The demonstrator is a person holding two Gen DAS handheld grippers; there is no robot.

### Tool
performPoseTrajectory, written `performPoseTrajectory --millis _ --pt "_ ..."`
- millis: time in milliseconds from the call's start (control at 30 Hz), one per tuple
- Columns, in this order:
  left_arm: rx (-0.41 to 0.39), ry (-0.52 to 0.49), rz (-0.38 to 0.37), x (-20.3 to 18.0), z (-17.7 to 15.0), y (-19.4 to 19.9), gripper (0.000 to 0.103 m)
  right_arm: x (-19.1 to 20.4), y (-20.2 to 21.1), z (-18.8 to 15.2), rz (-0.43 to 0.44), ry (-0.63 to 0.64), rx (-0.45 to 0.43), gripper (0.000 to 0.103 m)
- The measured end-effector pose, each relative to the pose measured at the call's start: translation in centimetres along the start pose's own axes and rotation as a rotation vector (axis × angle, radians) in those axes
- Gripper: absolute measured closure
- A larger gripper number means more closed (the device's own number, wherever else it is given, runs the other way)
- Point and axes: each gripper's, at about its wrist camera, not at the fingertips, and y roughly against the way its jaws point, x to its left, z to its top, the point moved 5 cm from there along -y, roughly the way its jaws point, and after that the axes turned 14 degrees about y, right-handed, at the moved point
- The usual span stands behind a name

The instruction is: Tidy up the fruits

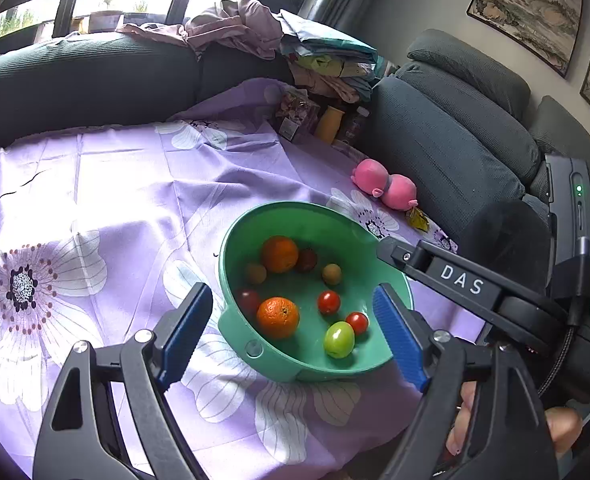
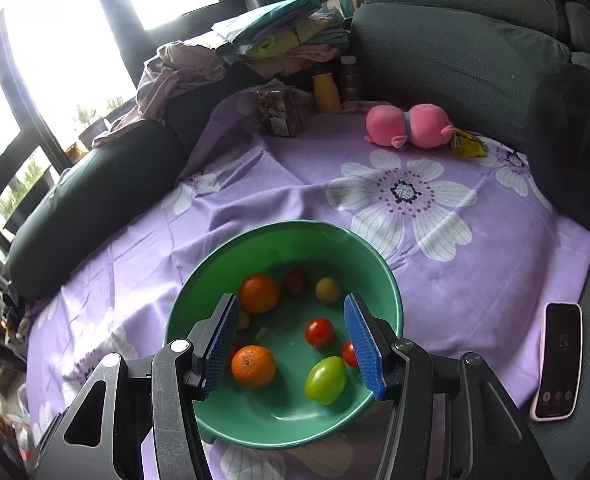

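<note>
A green bowl (image 1: 319,220) (image 2: 199,284) sits on a purple flowered cloth. It holds two oranges (image 1: 278,317) (image 2: 254,366), red cherry tomatoes (image 1: 328,302) (image 2: 319,331), a green fruit (image 1: 339,339) (image 2: 325,380), small yellowish fruits (image 1: 331,274) (image 2: 327,290) and a dark red one (image 2: 295,282). My left gripper (image 1: 291,316) is open and empty, just above the bowl's near rim. My right gripper (image 2: 291,344) is open and empty over the bowl; its body (image 1: 463,280) reaches in from the right in the left wrist view.
A pink plush toy (image 1: 385,185) (image 2: 409,125) lies beyond the bowl. A snack jar (image 2: 281,110), an orange bottle (image 2: 327,92) and piled clothes (image 1: 327,64) stand at the back by the dark sofa (image 1: 75,80). A phone (image 2: 559,360) lies at right.
</note>
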Motion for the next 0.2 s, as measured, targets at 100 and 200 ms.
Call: performPoseTrajectory --millis 100,200 --pt "-0.001 -0.006 -0.004 -0.15 -0.02 0.12 0.021 -0.06 0.17 0.1 -0.017 0.002 -0.003 0.048" --pt "0.003 -0.002 0.002 -0.15 -0.04 0.01 0.02 -0.12 0.17 0.15 -0.029 0.001 0.001 0.048"
